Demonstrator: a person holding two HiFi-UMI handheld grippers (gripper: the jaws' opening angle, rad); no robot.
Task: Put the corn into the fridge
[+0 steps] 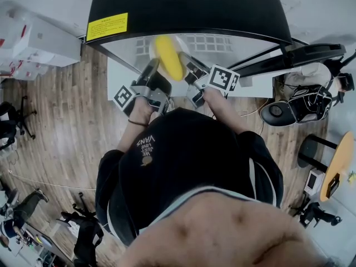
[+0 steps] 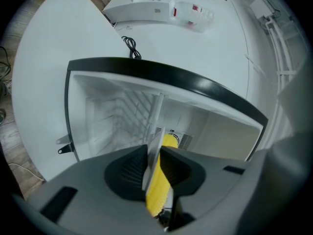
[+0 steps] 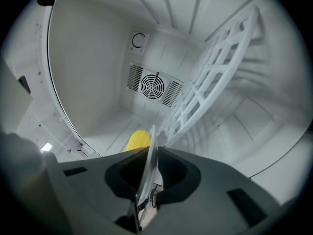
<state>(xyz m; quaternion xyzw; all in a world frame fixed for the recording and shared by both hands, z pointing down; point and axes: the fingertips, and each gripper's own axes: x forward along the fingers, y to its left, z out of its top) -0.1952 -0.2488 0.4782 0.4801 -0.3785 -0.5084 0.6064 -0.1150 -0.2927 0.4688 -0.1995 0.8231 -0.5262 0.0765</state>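
A yellow corn cob (image 1: 168, 57) hangs at the mouth of the open fridge (image 1: 183, 4), a white-lined box with a black top. My left gripper (image 1: 151, 71) is shut on the corn (image 2: 161, 180), which sticks out past its jaws toward the fridge's opening (image 2: 161, 77). My right gripper (image 1: 189, 65) is just to the corn's right, its jaws shut with nothing between them. In the right gripper view the right gripper (image 3: 152, 131) points into the white fridge interior, and the corn's tip (image 3: 138, 141) shows just to its left.
Inside the fridge a white wire shelf (image 3: 210, 77) stands tilted to the right, and a round fan vent (image 3: 154, 86) sits on the back wall. White boxes (image 1: 39, 38) lie on the wooden floor at the left. Black gear (image 1: 311, 54) and a yellow table (image 1: 339, 160) stand at the right.
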